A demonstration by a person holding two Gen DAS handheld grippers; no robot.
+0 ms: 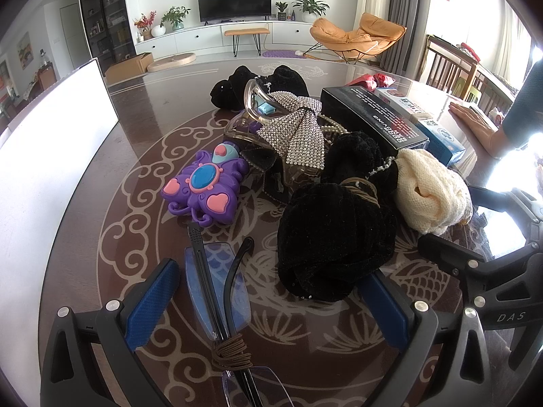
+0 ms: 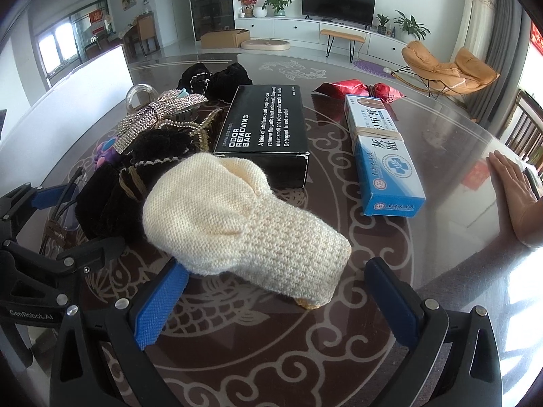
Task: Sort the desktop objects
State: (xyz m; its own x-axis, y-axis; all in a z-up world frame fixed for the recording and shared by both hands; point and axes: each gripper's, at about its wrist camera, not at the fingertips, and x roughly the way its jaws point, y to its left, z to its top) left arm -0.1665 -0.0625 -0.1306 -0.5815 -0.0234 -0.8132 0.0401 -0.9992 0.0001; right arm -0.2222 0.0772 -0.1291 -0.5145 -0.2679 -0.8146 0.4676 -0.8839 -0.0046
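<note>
cream knit pouch lies between black velvet scrunchies and black box.

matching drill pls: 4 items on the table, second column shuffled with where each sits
Items:
1. cream knit piece
2. glasses
3. butterfly toy
4. blue-and-white box

Places:
A. right of the black box
B. between the open left tongs
C. just ahead of the open right tongs
D. left of the pile, beyond the glasses

Pairs: 1-C, 2-B, 3-D, 4-A
</note>
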